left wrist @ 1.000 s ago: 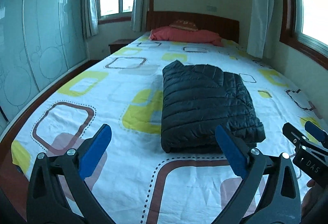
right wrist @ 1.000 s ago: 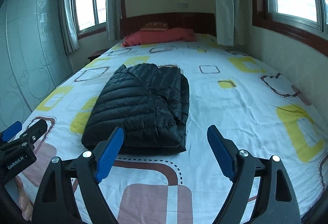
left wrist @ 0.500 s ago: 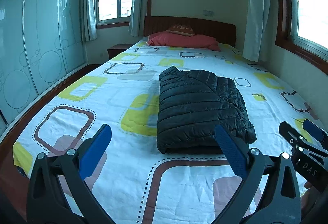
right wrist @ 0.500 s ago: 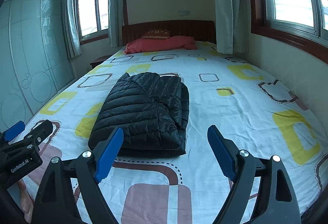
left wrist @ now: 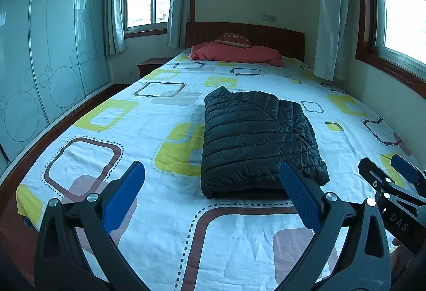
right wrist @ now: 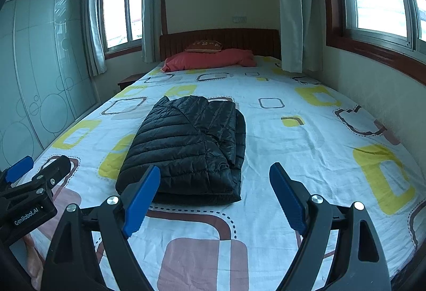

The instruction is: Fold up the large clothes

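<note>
The black puffer jacket lies folded into a thick rectangle on the bed, long axis running away from me toward the headboard, near short edge facing my jaws. Both left gripper and right gripper hover apart from it, spread wide, empty; neither looks clearly nearer.
</note>
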Action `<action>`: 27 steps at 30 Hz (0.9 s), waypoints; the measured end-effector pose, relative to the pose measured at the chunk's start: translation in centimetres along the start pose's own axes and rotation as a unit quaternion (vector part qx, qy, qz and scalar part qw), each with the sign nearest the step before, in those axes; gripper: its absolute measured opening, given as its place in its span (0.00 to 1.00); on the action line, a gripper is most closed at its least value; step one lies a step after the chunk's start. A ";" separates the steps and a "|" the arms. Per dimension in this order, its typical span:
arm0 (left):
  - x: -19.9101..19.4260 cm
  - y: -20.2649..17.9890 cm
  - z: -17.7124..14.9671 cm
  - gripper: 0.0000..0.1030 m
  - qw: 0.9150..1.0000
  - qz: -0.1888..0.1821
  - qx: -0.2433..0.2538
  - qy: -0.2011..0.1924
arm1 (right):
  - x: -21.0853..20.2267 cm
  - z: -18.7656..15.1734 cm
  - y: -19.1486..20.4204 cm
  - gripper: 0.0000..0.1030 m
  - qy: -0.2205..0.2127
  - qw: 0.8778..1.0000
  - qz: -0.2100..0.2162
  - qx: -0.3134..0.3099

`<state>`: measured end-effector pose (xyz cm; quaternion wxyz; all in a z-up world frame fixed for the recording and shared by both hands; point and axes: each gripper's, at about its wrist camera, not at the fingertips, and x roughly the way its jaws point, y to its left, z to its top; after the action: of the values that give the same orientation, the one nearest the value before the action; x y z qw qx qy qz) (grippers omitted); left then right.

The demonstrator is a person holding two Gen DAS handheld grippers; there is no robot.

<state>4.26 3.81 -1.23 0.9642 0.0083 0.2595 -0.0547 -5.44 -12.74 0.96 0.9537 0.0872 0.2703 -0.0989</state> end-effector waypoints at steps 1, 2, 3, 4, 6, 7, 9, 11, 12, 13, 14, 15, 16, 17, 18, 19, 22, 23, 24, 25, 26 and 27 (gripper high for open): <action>0.0 0.0 0.0 0.98 1.000 0.000 -0.001 0.000 | 0.0 0.0 0.0 0.81 0.000 1.000 0.000 0.000; 0.0 0.0 0.0 0.98 1.000 0.000 -0.001 0.000 | 0.0 0.0 0.0 0.81 0.000 1.000 0.000 0.000; 0.0 0.0 0.0 0.98 1.000 0.000 -0.001 0.000 | 0.0 0.0 0.0 0.81 0.000 1.000 0.000 0.000; 0.0 0.0 0.0 0.98 1.000 0.001 -0.001 0.000 | 0.0 0.0 0.0 0.81 0.000 1.000 0.000 0.000; 0.0 0.0 0.0 0.98 1.000 0.000 -0.001 0.000 | 0.0 -0.1 0.0 0.81 0.000 1.000 0.000 -0.001; 0.0 0.0 0.0 0.98 1.000 0.000 -0.002 0.000 | 0.0 0.0 0.0 0.81 0.000 1.000 0.000 0.000; 0.0 0.0 0.0 0.98 1.000 0.000 -0.002 0.000 | 0.0 -0.1 0.0 0.81 0.001 1.000 0.000 0.000; 0.0 0.1 -0.1 0.98 1.000 0.000 -0.003 0.001 | 0.0 0.0 0.0 0.81 0.001 1.000 0.001 -0.001; 0.0 0.1 -0.1 0.98 1.000 0.000 -0.004 0.001 | 0.0 0.0 0.0 0.81 0.002 1.000 0.001 -0.002; 0.0 0.2 -0.1 0.98 1.000 0.000 -0.005 0.001 | 0.0 -0.1 0.0 0.81 0.002 1.000 0.001 -0.002; 0.0 0.2 -0.1 0.98 1.000 0.000 -0.005 0.002 | 0.0 0.0 0.0 0.81 0.002 1.000 0.001 -0.003; 0.0 0.2 -0.1 0.98 1.000 0.000 -0.006 0.002 | 0.1 0.0 0.0 0.81 0.002 1.000 0.001 -0.004; 0.0 0.2 -0.1 0.98 1.000 0.000 -0.005 0.002 | 0.1 0.0 0.0 0.81 0.002 1.000 0.000 -0.004; 0.0 0.2 -0.1 0.98 1.000 0.000 -0.006 0.002 | 0.1 0.0 0.1 0.81 0.002 1.000 0.000 -0.004; 0.1 0.3 -0.1 0.98 1.000 0.000 -0.007 0.003 | 0.1 0.0 0.1 0.81 0.003 1.000 0.001 -0.004; 0.2 0.3 -0.1 0.98 1.000 0.001 -0.007 0.002 | 0.1 0.0 0.1 0.81 0.003 1.000 0.001 -0.004; 0.3 0.4 -0.2 0.98 1.000 0.002 -0.008 0.003 | 0.1 0.0 0.0 0.81 0.003 1.000 0.002 -0.005; 0.4 0.4 -0.1 0.98 1.000 0.001 -0.008 0.003 | 0.2 0.1 0.0 0.81 0.002 1.000 0.002 -0.005; 0.4 0.4 -0.1 0.98 1.000 0.001 -0.009 0.003 | 0.1 0.0 0.1 0.81 0.002 1.000 0.002 -0.005; 0.4 0.4 -0.1 0.98 1.000 0.002 -0.009 0.002 | 0.1 0.0 0.1 0.81 0.001 1.000 0.002 -0.006; 0.4 0.4 -0.1 0.98 1.000 0.002 -0.009 0.001 | 0.1 0.1 0.1 0.81 0.001 1.000 0.002 -0.006; 0.4 0.4 -0.1 0.98 1.000 0.002 -0.008 0.000 | 0.1 0.1 0.1 0.81 0.000 1.000 0.002 -0.007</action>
<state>4.63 4.15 -1.54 0.9643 0.0009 0.2601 -0.0507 -5.31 -12.68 0.98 0.9545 0.0813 0.2705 -0.0956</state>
